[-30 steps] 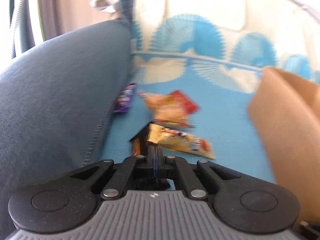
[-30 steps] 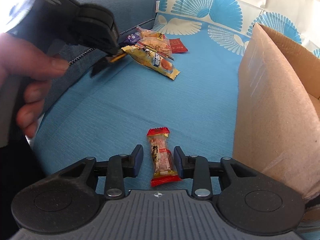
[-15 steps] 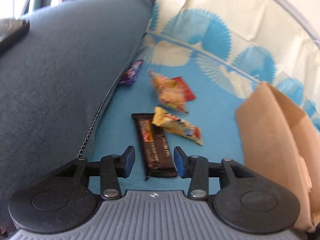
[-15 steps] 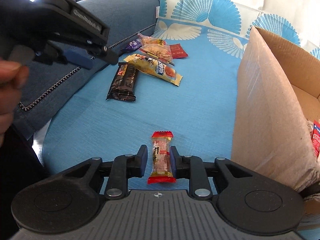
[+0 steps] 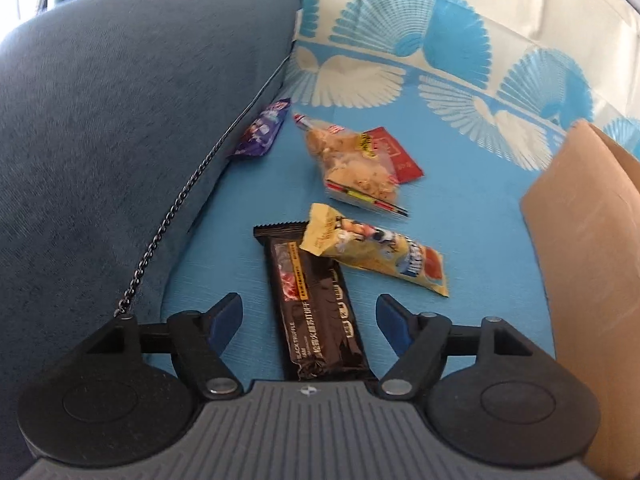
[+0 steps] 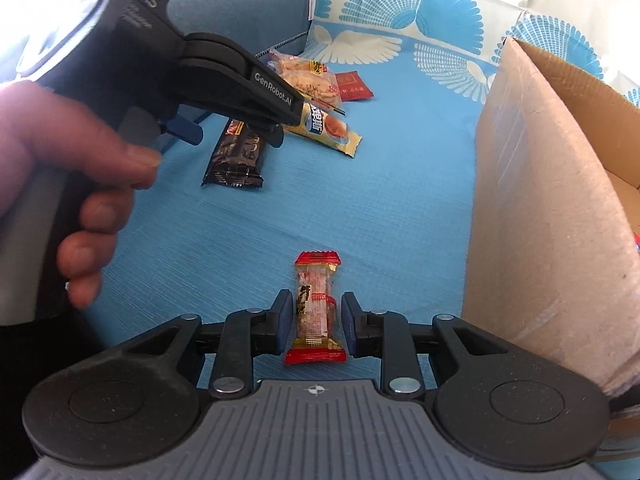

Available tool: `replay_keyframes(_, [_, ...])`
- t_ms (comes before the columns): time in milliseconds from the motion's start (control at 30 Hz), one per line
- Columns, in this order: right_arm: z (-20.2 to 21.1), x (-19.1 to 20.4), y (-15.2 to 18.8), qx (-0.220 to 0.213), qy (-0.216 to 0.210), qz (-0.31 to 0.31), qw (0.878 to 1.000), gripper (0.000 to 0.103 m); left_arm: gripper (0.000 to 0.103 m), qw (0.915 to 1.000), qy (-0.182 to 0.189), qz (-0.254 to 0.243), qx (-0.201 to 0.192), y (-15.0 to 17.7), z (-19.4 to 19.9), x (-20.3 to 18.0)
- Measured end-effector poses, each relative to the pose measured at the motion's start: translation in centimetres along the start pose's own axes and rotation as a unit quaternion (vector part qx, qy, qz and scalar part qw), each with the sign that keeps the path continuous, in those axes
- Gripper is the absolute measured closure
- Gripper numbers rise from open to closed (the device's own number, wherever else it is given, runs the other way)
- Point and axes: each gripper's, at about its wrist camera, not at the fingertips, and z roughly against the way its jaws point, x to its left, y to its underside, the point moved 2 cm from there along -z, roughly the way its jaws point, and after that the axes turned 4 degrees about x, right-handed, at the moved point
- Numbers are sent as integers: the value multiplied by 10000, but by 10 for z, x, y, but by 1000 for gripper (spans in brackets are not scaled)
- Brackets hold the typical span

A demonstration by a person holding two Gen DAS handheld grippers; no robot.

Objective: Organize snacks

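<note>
A black snack bar [image 5: 304,280] lies flat on the blue cover between the jaws of my left gripper [image 5: 309,304]. Those jaws are opening, and neither pad touches the bar. A yellow packet [image 5: 376,252] overlaps the bar's far end. Beyond it lie a clear bag of biscuits [image 5: 352,164], a red packet [image 5: 400,156] and a purple packet [image 5: 262,134]. My right gripper [image 6: 314,320] is shut on a small red-ended snack [image 6: 314,292] that lies on the cover near the cardboard box [image 6: 540,200].
The open cardboard box [image 5: 580,220] stands on the right with its tall wall close to both grippers. The dark blue sofa arm [image 5: 120,120] rises on the left. A person's hand [image 6: 60,168] holds the left gripper's grip. A patterned cushion stands behind the snacks.
My left gripper let go of the black bar, which now lies on the cover, and its jaws spread wide. The right jaws drew in onto the red-ended snack.
</note>
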Motion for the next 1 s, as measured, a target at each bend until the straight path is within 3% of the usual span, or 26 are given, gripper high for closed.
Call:
replay_keyframes(133, [-1, 2, -1, -91, 7, 34, 10000, 80, 27, 9999, -43, -18, 103, 0, -5, 1])
replay_keyframes(200, [0, 3, -1, -182, 28, 36, 9998, 84, 33, 9999, -111, -74, 78, 0, -6, 0])
replay_keyframes(300, [4, 2, -3, -350, 45, -10, 9994, 84, 58, 9997, -211, -136, 3, 1, -6, -1])
replay_keyframes(333, [5, 1, -3, -390, 43, -31, 9992, 84, 60, 9995, -277, -144, -20, 1, -6, -1])
replay_keyframes(633, [10, -1, -4, -572, 88, -110, 9983, 84, 60, 9995, -178, 252, -97, -3, 3, 14])
replay_keyframes(1000, [19, -1, -10, -896, 54, -166, 9958, 85, 60, 9964, 246, 450, -679, -5, 32, 19])
